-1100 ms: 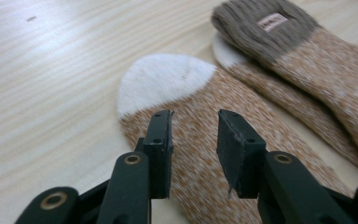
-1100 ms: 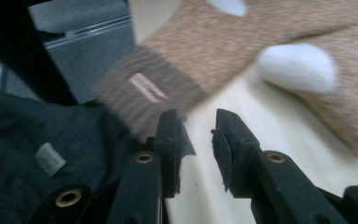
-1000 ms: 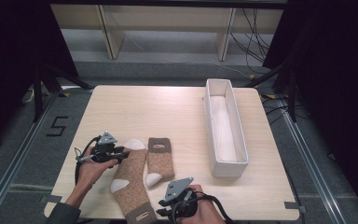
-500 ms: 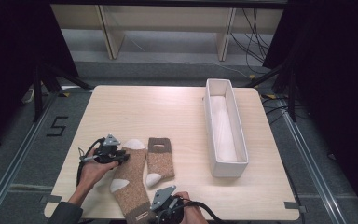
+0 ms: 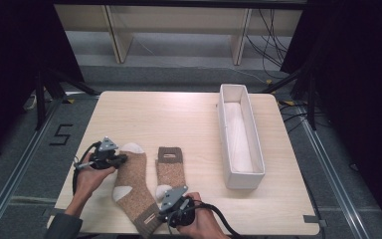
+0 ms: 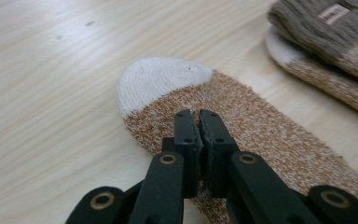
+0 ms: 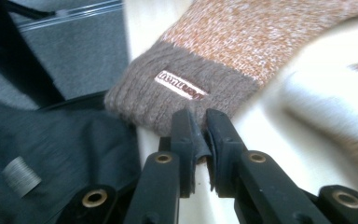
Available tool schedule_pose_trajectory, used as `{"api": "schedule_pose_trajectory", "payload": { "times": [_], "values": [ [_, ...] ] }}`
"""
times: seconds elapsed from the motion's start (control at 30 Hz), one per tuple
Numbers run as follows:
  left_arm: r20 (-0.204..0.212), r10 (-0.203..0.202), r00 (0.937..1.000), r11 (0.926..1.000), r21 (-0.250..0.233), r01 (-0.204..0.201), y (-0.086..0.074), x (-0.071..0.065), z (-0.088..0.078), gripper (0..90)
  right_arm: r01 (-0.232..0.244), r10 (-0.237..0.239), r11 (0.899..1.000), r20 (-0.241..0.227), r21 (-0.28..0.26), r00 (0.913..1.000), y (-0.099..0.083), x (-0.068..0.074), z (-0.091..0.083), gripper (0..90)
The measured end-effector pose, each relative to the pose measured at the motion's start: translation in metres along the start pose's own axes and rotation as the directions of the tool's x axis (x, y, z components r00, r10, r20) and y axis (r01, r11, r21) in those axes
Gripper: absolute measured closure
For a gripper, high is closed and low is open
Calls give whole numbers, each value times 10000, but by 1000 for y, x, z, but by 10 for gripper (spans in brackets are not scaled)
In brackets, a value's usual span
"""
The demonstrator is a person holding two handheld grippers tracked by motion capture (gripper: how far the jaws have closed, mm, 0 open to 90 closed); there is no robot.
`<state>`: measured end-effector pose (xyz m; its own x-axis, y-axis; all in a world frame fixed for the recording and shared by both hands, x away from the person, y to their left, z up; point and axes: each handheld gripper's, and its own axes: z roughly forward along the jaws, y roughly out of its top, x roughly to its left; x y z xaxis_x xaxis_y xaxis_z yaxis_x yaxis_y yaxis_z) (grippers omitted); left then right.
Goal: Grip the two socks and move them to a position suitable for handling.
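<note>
A long orange-brown sock (image 5: 132, 174) lies flat, with its white toe (image 6: 161, 77) far and its brown cuff (image 7: 182, 93) at the table's front edge. My left gripper (image 5: 120, 159) (image 6: 198, 115) is shut just behind the toe, its tips pinching the knit. A second sock (image 5: 170, 169) lies folded to the right, its labelled cuff (image 6: 326, 21) on top. My right gripper (image 5: 171, 205) (image 7: 198, 116) is shut, and its tips touch the lower edge of the long sock's cuff. I cannot see any fabric between its jaws.
A long white open box (image 5: 240, 137) stands at the right of the wooden table (image 5: 179, 114). The table's front edge runs right below the right hand. A dark sleeve (image 7: 42, 168) lies beyond it. Shelving stands behind the table.
My right gripper has moved left and slightly back, from beside the folded sock to the long sock's cuff. The left gripper and both socks have stayed put.
</note>
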<state>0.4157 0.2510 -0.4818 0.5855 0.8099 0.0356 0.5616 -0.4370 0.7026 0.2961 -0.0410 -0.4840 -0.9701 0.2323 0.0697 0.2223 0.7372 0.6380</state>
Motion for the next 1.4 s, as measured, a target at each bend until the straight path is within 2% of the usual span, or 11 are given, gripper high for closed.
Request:
{"api": "schedule_pose_trajectory", "payload": {
  "times": [0.33,0.47,0.57,0.8,0.87,1.03,1.17,1.23,1.27,1.37,1.4],
  "values": [
    [-140,-571,9983,9984,42,571,-6,14,11,797,-440,440,9984,6,354,9990,8,-19,18,794],
    [-99,-1256,9920,9884,-874,1243,-1,11,3,622,-839,838,9965,-39,-75,9965,9,-23,9,699],
    [256,-1410,9897,9819,-1241,1431,1,6,-4,604,-856,881,9951,492,-502,9949,11,-30,-8,687],
    [1465,-1252,9812,9836,-1108,1421,2,-30,-9,440,-1468,1631,9811,1303,-1261,9780,12,-53,-40,629],
    [1579,-1254,9795,9844,-1029,1426,2,-41,-11,374,-1549,1754,9806,1848,-1202,9670,13,-61,-43,610],
    [1894,-1173,9749,9814,-1279,1429,-2,-59,-18,308,-2568,2872,9546,2365,-1511,9282,13,-85,-42,571],
    [2296,-1222,9656,9777,-1396,1569,-12,-73,-22,283,-2756,3043,9512,2732,-1389,9126,17,-98,-38,565],
    [2318,-1133,9661,9791,-1394,1482,-18,-77,-24,272,-2914,3212,9461,2969,-1411,8993,19,-104,-34,561],
    [2302,-1082,9671,9794,-1424,1435,-20,-78,-25,270,-3269,3550,9345,2988,-1411,8859,22,-112,-27,560],
    [2207,-945,9708,9793,-1548,1305,-23,-79,-28,268,-3315,3578,9337,3181,-1354,8779,24,-119,-21,557],
    [2206,-1032,9699,9771,-1600,1403,-23,-79,-28,266,-3778,4057,9140,3164,-1481,8575,26,-121,-15,557]
  ]
}}
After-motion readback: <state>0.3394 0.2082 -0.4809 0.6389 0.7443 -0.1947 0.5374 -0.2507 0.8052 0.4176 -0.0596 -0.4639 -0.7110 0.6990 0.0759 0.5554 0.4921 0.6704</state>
